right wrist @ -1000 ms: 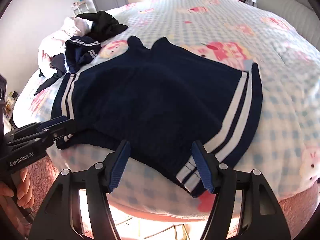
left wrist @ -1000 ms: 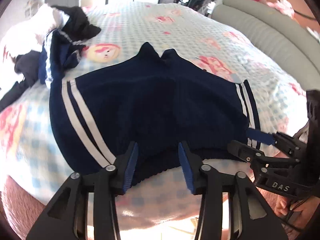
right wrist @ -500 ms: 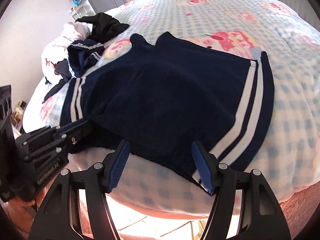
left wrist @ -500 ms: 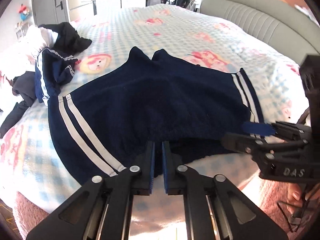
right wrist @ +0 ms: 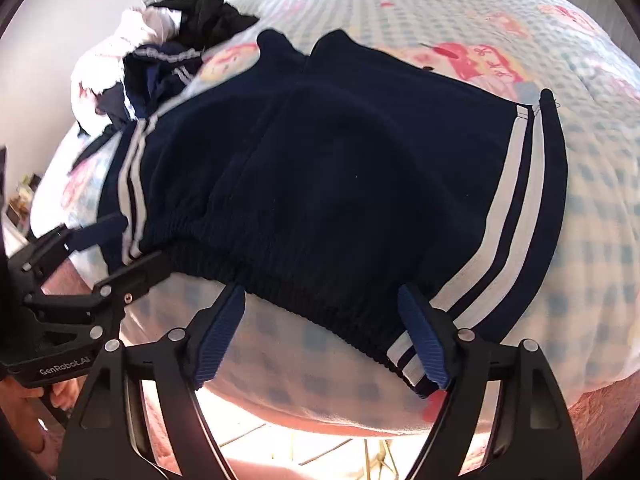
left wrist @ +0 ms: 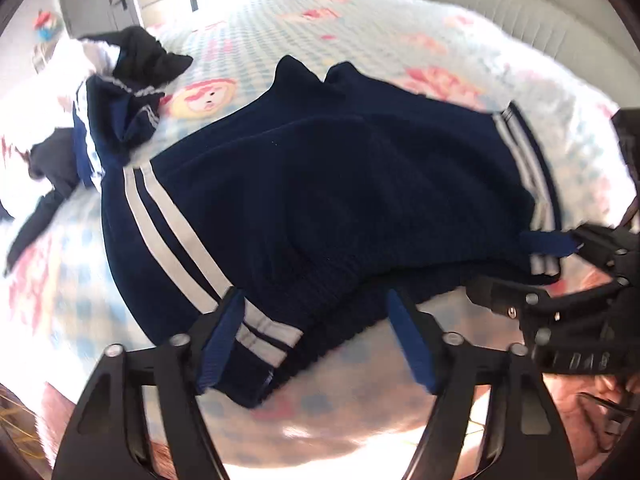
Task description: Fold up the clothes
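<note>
Navy shorts with two white side stripes lie flat on the bed, waistband toward me; they also show in the right wrist view. My left gripper is open, its fingers astride the waistband's left corner by the stripes. My right gripper is open, its fingers astride the waistband near the right striped corner. Each gripper shows at the edge of the other's view: the right one, the left one.
A heap of dark and white clothes lies at the far left of the bed, also in the right wrist view. A grey headboard runs at the right. The bed's near edge is just below the waistband.
My left gripper was shut half a second ago and has opened, now at the waistband's left corner. My right gripper stayed open and came closer to the waistband's right side.
</note>
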Demonstrator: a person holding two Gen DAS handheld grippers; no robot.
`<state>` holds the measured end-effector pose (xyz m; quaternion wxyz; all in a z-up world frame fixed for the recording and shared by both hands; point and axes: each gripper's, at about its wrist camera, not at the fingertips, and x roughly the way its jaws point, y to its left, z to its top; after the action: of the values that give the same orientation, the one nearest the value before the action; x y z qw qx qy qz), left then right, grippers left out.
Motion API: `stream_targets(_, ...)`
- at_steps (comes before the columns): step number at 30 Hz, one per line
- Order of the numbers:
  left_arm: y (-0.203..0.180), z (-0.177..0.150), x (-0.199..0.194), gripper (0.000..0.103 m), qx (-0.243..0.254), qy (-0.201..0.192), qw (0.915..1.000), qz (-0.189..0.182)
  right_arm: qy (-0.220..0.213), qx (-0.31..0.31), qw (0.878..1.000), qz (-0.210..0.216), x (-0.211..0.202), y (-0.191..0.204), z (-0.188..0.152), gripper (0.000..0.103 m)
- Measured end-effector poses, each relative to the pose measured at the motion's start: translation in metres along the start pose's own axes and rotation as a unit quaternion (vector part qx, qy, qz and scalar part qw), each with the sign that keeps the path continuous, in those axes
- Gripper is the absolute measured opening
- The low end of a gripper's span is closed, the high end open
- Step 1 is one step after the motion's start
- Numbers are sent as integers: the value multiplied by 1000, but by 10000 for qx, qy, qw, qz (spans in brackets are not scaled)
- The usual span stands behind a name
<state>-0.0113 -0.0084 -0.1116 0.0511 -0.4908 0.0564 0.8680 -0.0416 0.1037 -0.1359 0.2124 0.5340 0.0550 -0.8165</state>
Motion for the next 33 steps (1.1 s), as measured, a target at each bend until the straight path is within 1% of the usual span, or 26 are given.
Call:
stream_targets(1, -2, 1, 4, 57, 40, 42, 10000, 75, -2, -149, 9998, -141, 2, 6, 0, 82)
stream_targets(3, -5, 2, 6, 56, 88, 22, 9999, 86, -98, -183, 9996, -202, -1, 9, 1, 82)
stream_targets(4, -6, 2, 8, 56, 120, 16, 9999, 92, -142, -186, 9995, -227, -2, 10, 1, 80)
stream_targets(7, -1, -1, 10, 55, 167, 57, 9998, 77, -228, -76, 9994, -258, -4, 2, 2, 77)
stream_targets(9, -4, -1, 13, 53, 332, 79, 9993, 165, -309, -156, 9989, -303, -8, 5, 3, 76)
stream_targets(11, -8, -3, 11, 54, 482, 80, 9985, 264, -390, -235, 9984, -347, -12, 8, 3, 78)
stream_targets(13, -10, -9, 8, 55, 469, 86, 9985, 277, -455, -319, 9977, -396, -15, 10, 4, 81)
stream_targets(15, -5, -12, 10, 56, 252, 1, 9994, 225, -316, -316, 9981, -429, -4, 5, 2, 81)
stream_targets(17, 1, -15, 11, 36, -1, -100, 9998, 162, -159, -232, 9987, -424, 9, -3, 0, 81)
stream_targets(18, 7, -13, 7, 27, -297, -233, 9993, 81, -184, -165, 9989, -404, 6, -5, 0, 81)
stream_targets(19, 13, -11, 2, 26, -550, -368, 9978, 5, -209, -97, 9990, -383, 3, -7, 1, 81)
stream_targets(20, 14, -9, -6, 25, -586, -510, 9970, -33, -235, -30, 9991, -363, 1, -9, 1, 81)
stream_targets(22, 11, -7, -24, 24, -438, -788, 9959, 8, -285, 106, 9990, -321, -5, -13, 1, 81)
stream_targets(24, 9, -7, -31, 24, -330, -800, 9962, -15, -336, 241, 9988, -280, -10, -17, 1, 81)
stream_targets(27, 10, -12, -29, 24, -232, -681, 9974, 21, -412, 443, 9979, -218, -18, -22, 2, 81)
stream_targets(29, 12, -17, -23, 24, -203, -474, 9987, -36, -462, 578, 9971, -177, -24, -26, 2, 81)
stream_targets(31, 14, -25, -7, 32, -242, 2, 9993, -278, -502, 705, 9961, -143, -29, -30, 2, 81)
stream_targets(33, 29, -29, -1, 35, -670, 66, 9952, -703, -461, 766, 9958, -177, -29, -35, 1, 81)
